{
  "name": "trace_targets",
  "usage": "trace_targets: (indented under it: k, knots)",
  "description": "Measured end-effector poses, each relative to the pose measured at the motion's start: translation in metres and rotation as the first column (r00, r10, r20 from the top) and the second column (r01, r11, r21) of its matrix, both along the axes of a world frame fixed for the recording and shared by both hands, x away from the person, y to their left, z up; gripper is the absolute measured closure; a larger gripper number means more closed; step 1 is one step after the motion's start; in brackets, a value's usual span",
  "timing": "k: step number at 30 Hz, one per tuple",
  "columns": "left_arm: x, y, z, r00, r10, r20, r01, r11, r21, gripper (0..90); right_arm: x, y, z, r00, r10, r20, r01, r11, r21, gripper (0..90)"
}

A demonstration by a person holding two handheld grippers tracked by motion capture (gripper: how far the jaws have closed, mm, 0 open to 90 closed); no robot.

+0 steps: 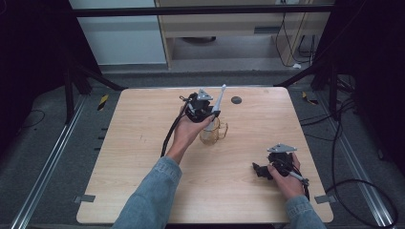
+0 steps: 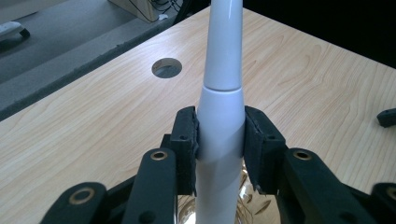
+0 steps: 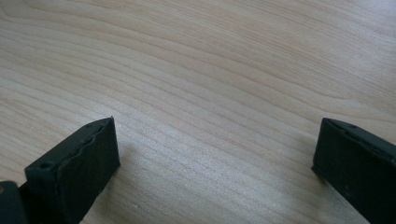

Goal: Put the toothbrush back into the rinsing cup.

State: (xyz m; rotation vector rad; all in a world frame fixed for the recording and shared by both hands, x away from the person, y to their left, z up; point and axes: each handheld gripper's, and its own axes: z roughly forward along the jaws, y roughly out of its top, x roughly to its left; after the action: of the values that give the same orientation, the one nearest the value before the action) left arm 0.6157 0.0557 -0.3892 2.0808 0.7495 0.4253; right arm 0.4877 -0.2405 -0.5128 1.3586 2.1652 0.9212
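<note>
Two sets of tongs were held over a pale wooden worktop [image 1: 143, 157], one in each of the person's hands. Nearest the person, at the worktop's right front, the right tongs [image 1: 260, 170] lay low by the surface, held by the right hand [image 1: 285, 175]; in the right gripper view their jaws stood wide apart with only bare wood grain between them. Farther in, near the worktop's middle, the left hand [image 1: 187, 131], reaching out of a denim sleeve [image 1: 152, 195], held the left tongs [image 2: 219, 135] above a clear amber glass mug [image 1: 212, 132]. The left tongs were clamped on a white electric toothbrush [image 2: 221, 93], one jaw pad pressed against each side of its handle just below the seam where the narrower neck begins. In the high view the toothbrush rose tilted, its head end pointing up and away from the person, and its lower end lay at or within the mug's mouth; whether it touched the glass could not be told. Beyond the mug, near the far edge, a round dark hole [image 1: 236, 100] was set in the worktop.
</note>
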Motion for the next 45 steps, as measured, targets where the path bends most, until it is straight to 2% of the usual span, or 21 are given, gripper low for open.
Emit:
trace_targets:
  k: [6,11,13,23,38,41,45]
  knots:
    - [0.001,0.003,-0.006,0.9997,0.006,-0.025,-0.006,1.0,-0.003,67.0,0.0,0.0,0.0,1.0,0.002,0.0,-0.002,1.0,0.0,0.3]
    - [0.002,0.0,-0.011,0.9996,0.003,-0.028,-0.003,1.0,0.004,66.9,0.0,0.0,0.0,1.0,0.001,0.001,-0.001,1.0,0.0,0.4]
    - [0.001,0.0,-0.012,0.9996,0.006,-0.028,-0.005,0.9999,0.015,66.9,0.0,0.0,0.0,1.0,0.001,0.001,-0.001,1.0,-0.001,0.4]
    - [0.005,0.001,-0.015,0.9985,-0.001,-0.054,0.001,0.9999,0.016,66.9,0.0,0.0,0.0,1.0,0.001,0.001,-0.001,1.0,-0.001,0.4]
    - [0.008,-0.003,-0.019,0.9987,0.008,-0.05,-0.008,0.9999,-0.006,66.5,0.0,0.0,0.0,1.0,0.004,0.002,-0.004,1.0,-0.003,0.3]
    - [0.01,-0.003,-0.02,0.9982,0.015,-0.059,-0.017,0.9996,-0.022,66.5,0.0,0.0,0.0,1.0,0.003,0.002,-0.003,1.0,-0.003,0.4]
    - [0.011,-0.004,-0.019,0.9979,0.017,-0.062,-0.018,0.9997,-0.015,66.4,0.0,0.0,0.0,1.0,0.003,0.001,-0.003,1.0,0.0,0.3]
